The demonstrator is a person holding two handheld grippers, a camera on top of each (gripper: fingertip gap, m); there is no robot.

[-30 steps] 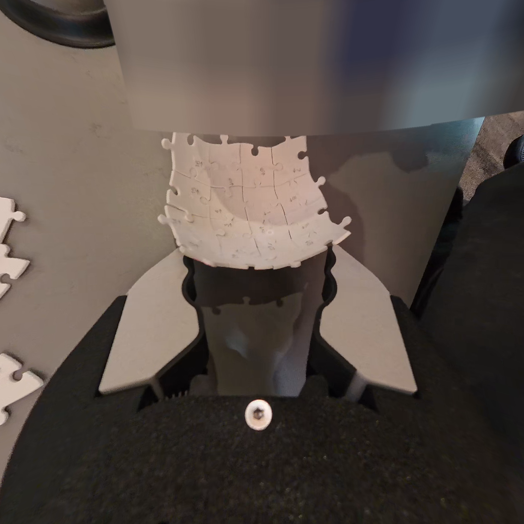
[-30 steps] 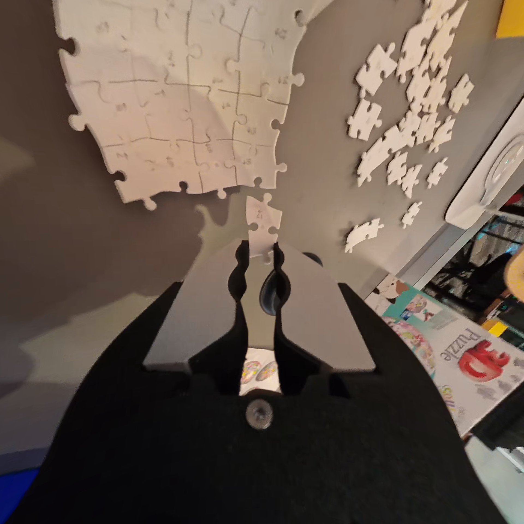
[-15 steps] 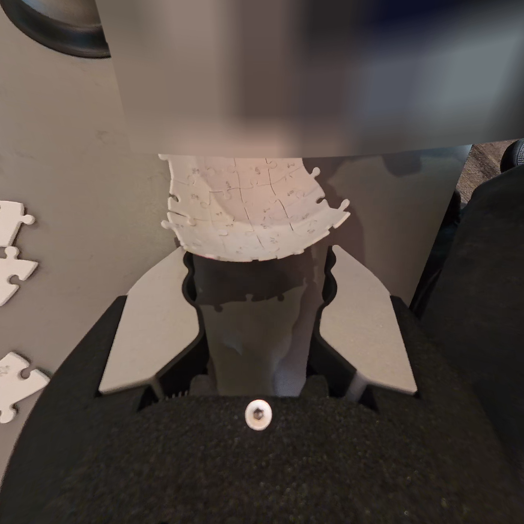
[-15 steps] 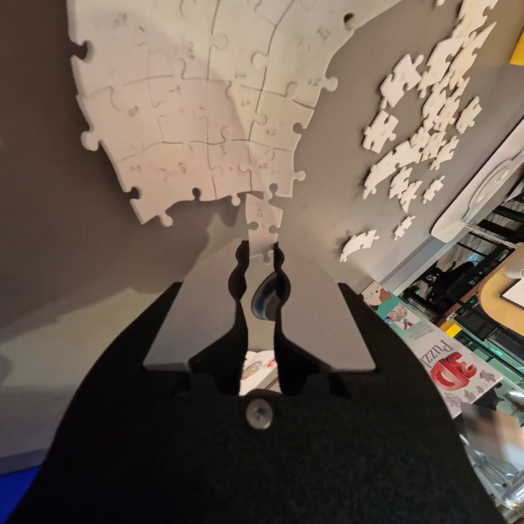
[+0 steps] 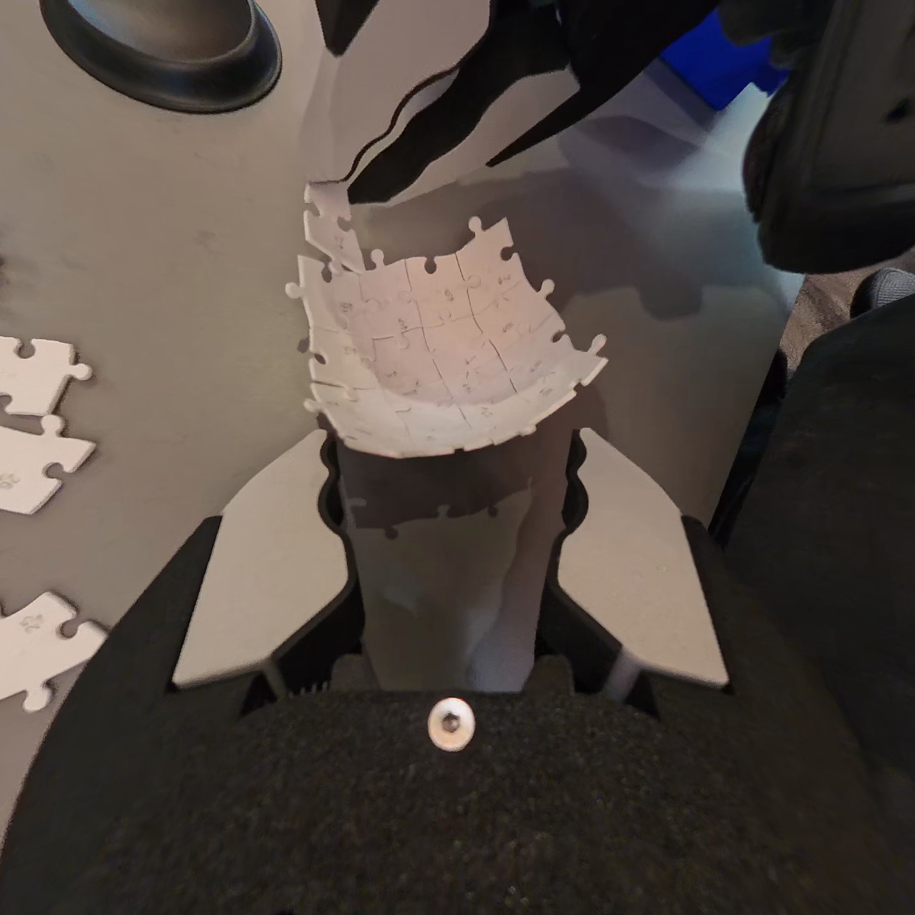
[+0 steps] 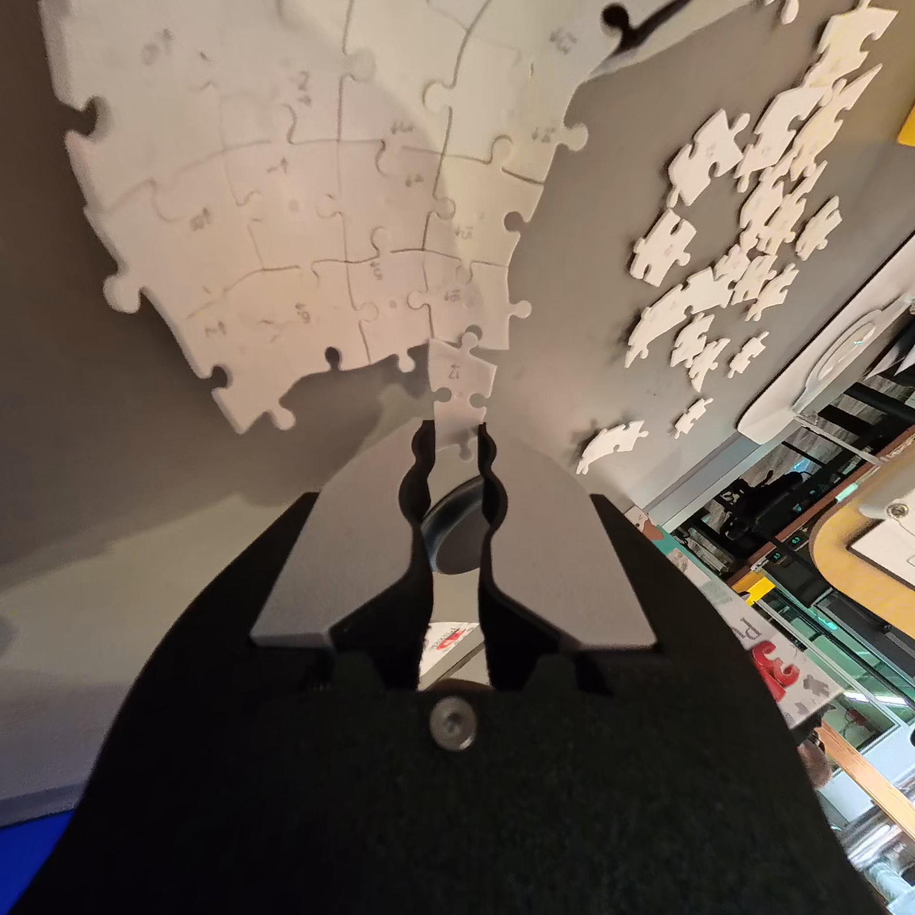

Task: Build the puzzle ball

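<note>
A curved shell of joined white puzzle pieces (image 5: 445,356) lies bowl-like on the grey table (image 5: 148,297). Its near edge sits between my left gripper's (image 5: 450,438) wide-apart fingers, and a gap shows on the right side. My right gripper (image 6: 455,428) is shut on a single white piece (image 6: 458,391). The piece's far end touches the shell's edge (image 6: 297,223) at a corner. In the left wrist view, the right gripper (image 5: 354,190) comes in from the top and holds that piece (image 5: 329,232) at the shell's far left corner.
Loose white pieces lie at the left (image 5: 34,376) and in a pile (image 6: 742,198) on the table. A black ring (image 5: 163,54) sits beyond the shell. A white device (image 6: 841,356) and a colourful puzzle box (image 6: 772,668) lie along the table's edge. Some 11 cm of space lies between my two pairs of fingers.
My right gripper has moved toward the shell with the piece, from a gap to touching the shell's edge. The left gripper and shell have hardly moved.
</note>
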